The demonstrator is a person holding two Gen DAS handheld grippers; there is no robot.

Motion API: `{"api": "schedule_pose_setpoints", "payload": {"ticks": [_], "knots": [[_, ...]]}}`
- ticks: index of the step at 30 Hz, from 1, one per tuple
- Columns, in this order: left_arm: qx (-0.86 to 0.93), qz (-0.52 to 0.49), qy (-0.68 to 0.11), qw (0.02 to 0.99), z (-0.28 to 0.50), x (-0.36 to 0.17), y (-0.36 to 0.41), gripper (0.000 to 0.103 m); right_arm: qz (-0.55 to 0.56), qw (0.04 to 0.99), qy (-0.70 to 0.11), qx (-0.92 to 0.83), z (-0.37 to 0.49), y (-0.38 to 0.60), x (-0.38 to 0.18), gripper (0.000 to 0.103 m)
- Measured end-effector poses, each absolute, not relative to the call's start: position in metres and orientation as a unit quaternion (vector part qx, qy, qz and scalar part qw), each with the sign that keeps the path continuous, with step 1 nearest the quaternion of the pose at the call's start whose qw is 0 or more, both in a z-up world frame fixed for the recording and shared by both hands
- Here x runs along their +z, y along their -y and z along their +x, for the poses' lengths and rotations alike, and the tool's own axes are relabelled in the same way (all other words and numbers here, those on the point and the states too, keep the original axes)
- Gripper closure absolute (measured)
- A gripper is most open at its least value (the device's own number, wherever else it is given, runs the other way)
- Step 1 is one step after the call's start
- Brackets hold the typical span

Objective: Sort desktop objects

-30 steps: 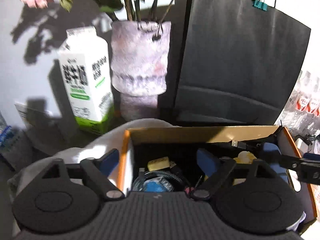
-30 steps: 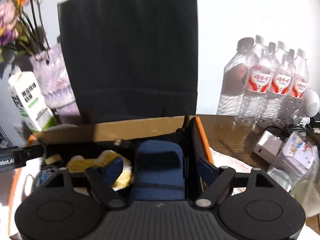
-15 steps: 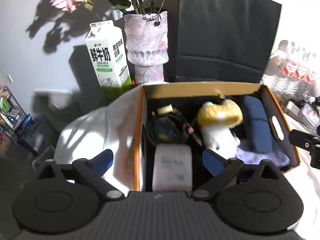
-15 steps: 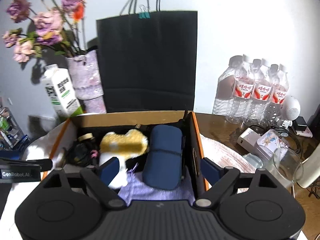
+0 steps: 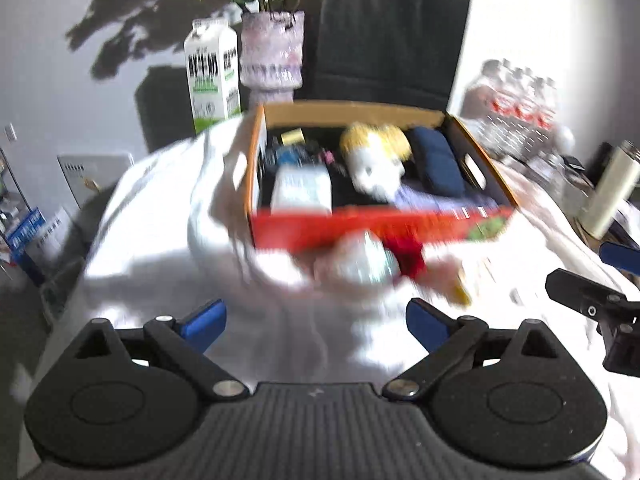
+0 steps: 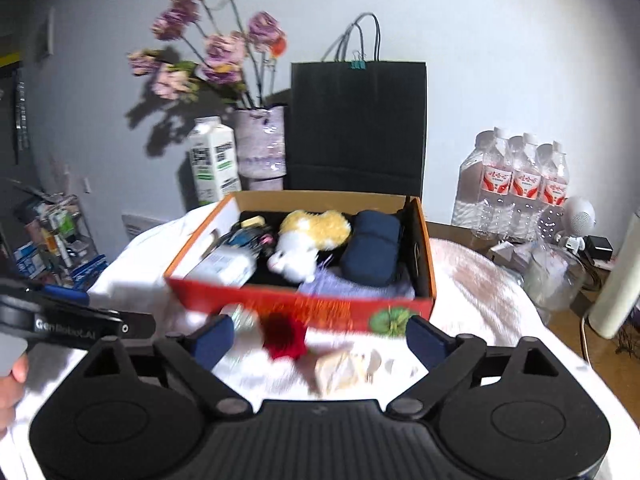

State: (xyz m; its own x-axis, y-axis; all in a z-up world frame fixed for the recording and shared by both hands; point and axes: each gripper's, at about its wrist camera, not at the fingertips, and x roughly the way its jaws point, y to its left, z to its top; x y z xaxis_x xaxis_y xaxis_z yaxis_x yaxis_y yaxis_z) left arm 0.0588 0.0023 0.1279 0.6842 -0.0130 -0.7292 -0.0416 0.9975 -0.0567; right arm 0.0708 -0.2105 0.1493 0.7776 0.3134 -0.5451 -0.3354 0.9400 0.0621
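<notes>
An orange cardboard box [image 5: 376, 228] [image 6: 304, 304] stands on a white cloth. It holds a yellow-and-white plush toy [image 6: 308, 240], a navy pouch [image 6: 372, 248], a white packet [image 6: 228, 268] and a tangle of cables. In front of it lie a red fluffy thing [image 6: 286, 336], a shiny round object [image 5: 364, 264] and a beige crumpled item [image 6: 340, 366]. My left gripper [image 5: 316, 324] hangs open over the cloth, short of these items. My right gripper [image 6: 320, 338] has its jaws opening. The red thing lies under the gap between them, and the pads touch nothing.
Behind the box stand a black paper bag [image 6: 358, 120], a purple vase of flowers [image 6: 260, 140] and a milk carton [image 6: 214, 158]. Several water bottles [image 6: 516, 184], a glass jar [image 6: 554, 276] and a white tumbler [image 6: 618, 280] crowd the right side. Shelves of clutter are at left.
Both grippers have drawn back from inside the box toward the near side. The whole box and the loose items in front of it have come into view. The jaws stand wider.
</notes>
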Motion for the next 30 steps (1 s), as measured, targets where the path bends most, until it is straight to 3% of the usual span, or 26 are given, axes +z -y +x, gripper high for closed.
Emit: {"api": "schedule_pose_setpoints", "payload": {"ticks": [11, 16, 30], "knots": [[-0.004, -0.068, -0.340, 0.938, -0.063, 0.105, -0.019, 0.001, 0.002, 0.953, -0.260, 0.153, -0.065, 0.234, 0.108, 0.003], [0.034, -0.017, -0.299, 0.954, -0.095, 0.087, -0.005, 0.001, 0.001, 0.972, -0.217, 0.086, -0.099, 0.239, 0.092, 0.003], [0.016, 0.002, -0.318, 0.948, -0.086, 0.049, 0.009, 0.001, 0.009, 0.974, -0.211, 0.087, -0.097, 0.234, 0.065, 0.003]]}}
